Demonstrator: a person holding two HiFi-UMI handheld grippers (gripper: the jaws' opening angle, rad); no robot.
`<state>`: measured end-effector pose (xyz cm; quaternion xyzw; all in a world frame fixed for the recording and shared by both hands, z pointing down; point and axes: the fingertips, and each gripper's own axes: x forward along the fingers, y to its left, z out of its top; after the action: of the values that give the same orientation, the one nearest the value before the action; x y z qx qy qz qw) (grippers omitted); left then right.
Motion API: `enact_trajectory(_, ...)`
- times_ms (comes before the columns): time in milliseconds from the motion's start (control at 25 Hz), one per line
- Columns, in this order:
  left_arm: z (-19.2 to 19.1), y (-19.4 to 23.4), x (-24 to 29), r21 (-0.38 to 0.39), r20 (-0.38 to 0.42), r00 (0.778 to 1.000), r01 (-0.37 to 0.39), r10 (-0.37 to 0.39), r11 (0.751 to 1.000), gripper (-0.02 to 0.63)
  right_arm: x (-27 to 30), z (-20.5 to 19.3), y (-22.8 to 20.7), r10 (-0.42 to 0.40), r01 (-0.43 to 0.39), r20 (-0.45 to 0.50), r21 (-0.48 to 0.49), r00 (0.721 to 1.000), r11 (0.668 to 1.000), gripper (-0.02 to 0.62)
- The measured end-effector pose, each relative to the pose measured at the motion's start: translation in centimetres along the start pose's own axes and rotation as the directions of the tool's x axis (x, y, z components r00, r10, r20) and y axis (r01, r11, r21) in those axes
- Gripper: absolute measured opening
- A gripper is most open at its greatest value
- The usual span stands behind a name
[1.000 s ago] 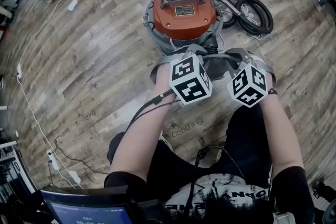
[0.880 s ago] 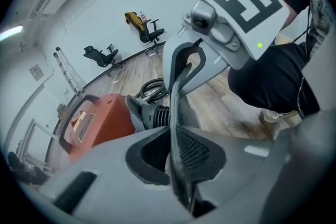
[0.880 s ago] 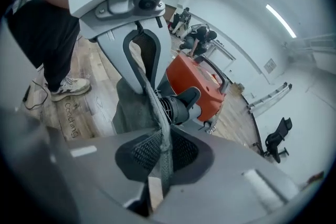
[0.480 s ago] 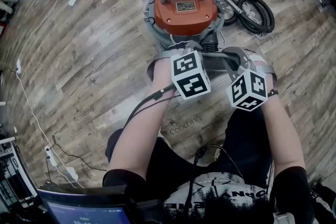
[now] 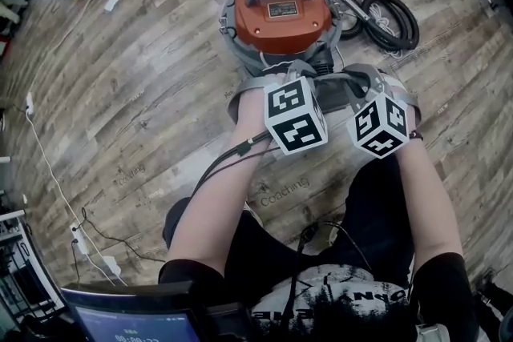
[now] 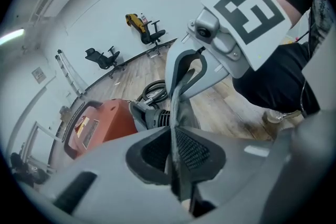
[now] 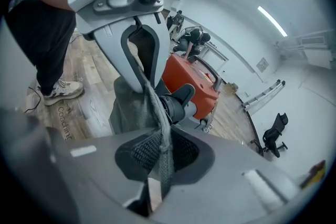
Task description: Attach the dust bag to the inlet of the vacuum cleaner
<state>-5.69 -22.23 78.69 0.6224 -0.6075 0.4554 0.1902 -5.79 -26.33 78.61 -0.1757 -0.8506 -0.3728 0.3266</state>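
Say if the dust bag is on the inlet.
Not yet: the left gripper, jaws just closing, and right gripper, jaws just opening, pinch the bag stretched between them; the inlet shows bare.

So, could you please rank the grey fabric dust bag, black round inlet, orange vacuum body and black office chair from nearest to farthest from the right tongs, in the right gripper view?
1. Grey fabric dust bag: pinched in the right tongs.
2. Black round inlet: just beyond the bag.
3. Orange vacuum body: behind the inlet.
4. Black office chair: far right, in the background.
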Motion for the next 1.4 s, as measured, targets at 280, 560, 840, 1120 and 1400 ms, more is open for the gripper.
enact_trajectory(280,-1.6,0.5,0.1,-0.046,-0.006,1.000,0.009,-0.009,0.999,0.034,-0.3,1.9,0.1,0.005,-0.005,0.001,-0.108,1.000,0.994,0.029)
enact_trajectory(560,-3.4,-0.2,1.8,-0.115,-0.039,0.996,0.072,-0.076,0.991,0.038,-0.7,3.7,0.8,-0.019,0.023,0.023,-0.202,1.000,0.979,0.029)
enact_trajectory(840,-1.4,1.4,1.2,-0.080,-0.003,0.999,0.035,-0.035,0.996,0.041,0.0,1.5,-0.3,-0.006,0.007,0.060,-0.014,0.998,1.000,0.029)
enact_trajectory(1120,0.9,1.3,0.2,-0.070,0.044,0.999,0.009,-0.006,0.997,0.041,0.9,-0.6,-0.3,0.008,-0.008,0.002,0.042,1.000,0.999,0.029)
enact_trajectory(1400,-2.2,0.6,1.8,-0.151,-0.006,0.998,0.057,-0.059,0.987,0.037,0.5,2.4,-0.9,-0.027,0.028,0.029,-0.067,0.999,0.997,0.029)
